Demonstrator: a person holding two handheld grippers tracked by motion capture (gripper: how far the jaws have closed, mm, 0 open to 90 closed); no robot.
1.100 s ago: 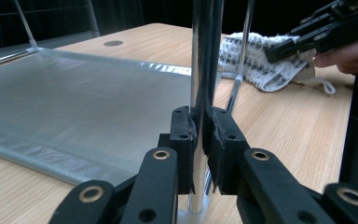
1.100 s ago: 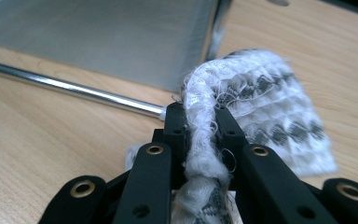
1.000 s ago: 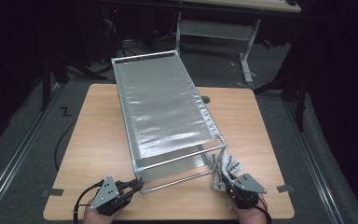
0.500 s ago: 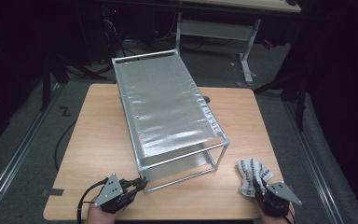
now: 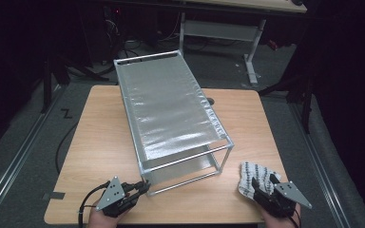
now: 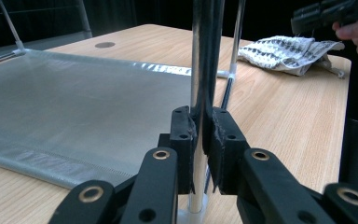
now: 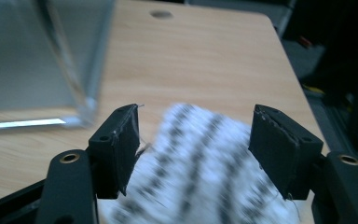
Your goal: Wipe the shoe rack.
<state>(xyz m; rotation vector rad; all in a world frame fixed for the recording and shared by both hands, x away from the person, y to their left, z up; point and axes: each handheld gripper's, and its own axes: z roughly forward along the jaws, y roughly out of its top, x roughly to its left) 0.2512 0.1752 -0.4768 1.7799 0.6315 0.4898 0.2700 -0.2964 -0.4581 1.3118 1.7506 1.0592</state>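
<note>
At the lower left of the high view, your left gripper (image 5: pixel 140 189) stays pinched on the near corner post (image 6: pixel 200 70) of the metal rack (image 5: pixel 171 109), holding it steady on the table (image 5: pixel 100 142). At the lower right, your right gripper (image 5: pixel 261 186) has pulled away from the rack, and its jaws have just spread wide. The patterned cloth (image 5: pixel 254 176) now lies loose between them, so it looks released.

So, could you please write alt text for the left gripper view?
The left gripper's black fingers are shut on an upright metal post of a mesh shelf rack on a wooden table, with a patterned cloth beyond.
</note>
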